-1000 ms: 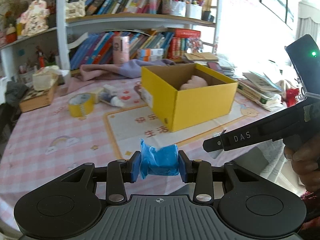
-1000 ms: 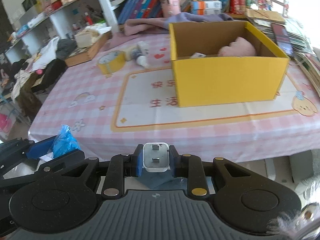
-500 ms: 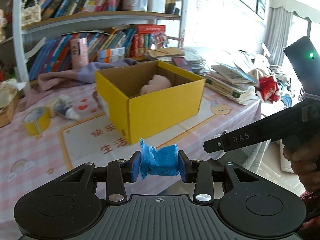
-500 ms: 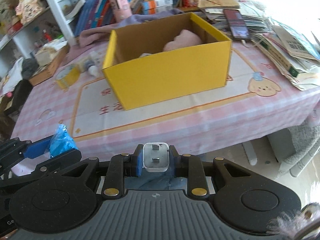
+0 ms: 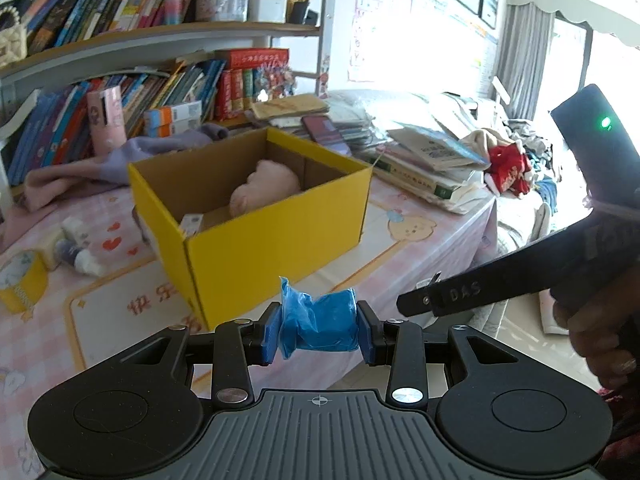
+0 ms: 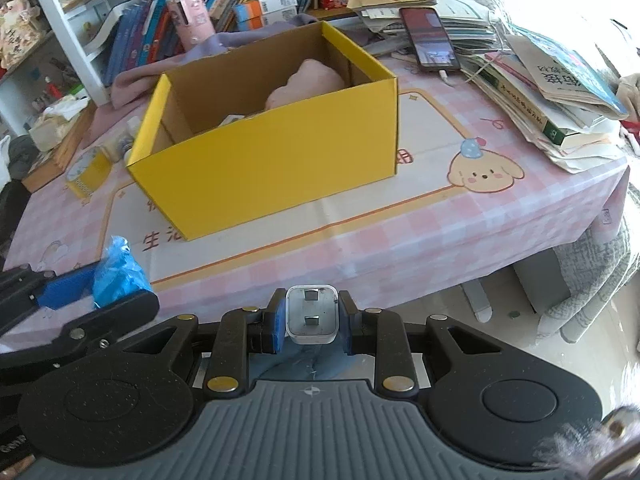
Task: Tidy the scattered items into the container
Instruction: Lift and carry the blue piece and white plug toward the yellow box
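Note:
An open yellow cardboard box (image 5: pixel 280 236) stands on the pink checked tablecloth; it also shows in the right wrist view (image 6: pixel 280 160). A pink soft item (image 5: pixel 266 190) and a small white box lie inside it. My left gripper (image 5: pixel 319 330) is shut on a crumpled blue plastic bag (image 5: pixel 320 324), held in front of the table edge below the box. My right gripper (image 6: pixel 312 316) is shut on a white plug adapter (image 6: pixel 311 314), off the table's front edge. The blue bag also shows in the right wrist view (image 6: pixel 118 276).
A yellow tape roll (image 5: pixel 18 282) and small bottles (image 5: pixel 78 254) lie left of the box. A lilac cloth (image 5: pixel 120 164) lies behind it. Stacked books and papers (image 6: pixel 540 84) with a phone (image 6: pixel 430 38) fill the right side. Bookshelves (image 5: pixel 160 40) stand behind the table.
Both grippers have swung rightwards and closer to the box, so it now looks larger and more central. Both grips are unchanged.

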`<action>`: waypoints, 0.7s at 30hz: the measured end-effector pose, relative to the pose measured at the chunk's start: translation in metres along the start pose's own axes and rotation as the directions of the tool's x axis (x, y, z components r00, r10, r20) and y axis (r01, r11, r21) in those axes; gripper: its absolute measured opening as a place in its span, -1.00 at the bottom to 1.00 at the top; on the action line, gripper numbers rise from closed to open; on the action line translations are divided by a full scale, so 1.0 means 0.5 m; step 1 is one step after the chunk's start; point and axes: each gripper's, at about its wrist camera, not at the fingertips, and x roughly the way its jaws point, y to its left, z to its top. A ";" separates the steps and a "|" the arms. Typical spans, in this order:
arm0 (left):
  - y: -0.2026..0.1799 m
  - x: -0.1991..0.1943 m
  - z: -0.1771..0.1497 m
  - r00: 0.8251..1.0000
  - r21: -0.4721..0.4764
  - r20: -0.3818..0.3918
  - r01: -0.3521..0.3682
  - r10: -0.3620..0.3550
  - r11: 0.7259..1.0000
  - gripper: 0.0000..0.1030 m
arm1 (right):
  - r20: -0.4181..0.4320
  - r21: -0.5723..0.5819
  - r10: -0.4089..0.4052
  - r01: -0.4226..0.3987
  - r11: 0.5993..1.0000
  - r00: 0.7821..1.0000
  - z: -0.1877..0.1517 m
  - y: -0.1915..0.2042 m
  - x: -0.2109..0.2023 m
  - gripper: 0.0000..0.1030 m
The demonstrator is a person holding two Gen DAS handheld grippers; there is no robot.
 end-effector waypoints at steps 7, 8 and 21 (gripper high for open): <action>0.008 0.004 0.054 0.998 0.044 0.055 -0.004 0.001 0.999 -0.28 | 0.070 -0.014 0.004 -0.003 1.000 0.998 0.043 -0.013 -0.008 -0.54; 0.011 0.005 0.062 0.998 0.046 0.063 -0.006 0.003 0.999 -0.28 | 0.083 -0.020 0.008 -0.006 1.000 0.997 0.054 -0.012 -0.011 -0.54; 0.053 0.074 0.161 0.991 0.030 0.105 -0.090 0.087 0.995 -0.28 | 0.164 -0.167 0.090 -0.063 0.984 0.982 0.217 0.007 0.003 -0.54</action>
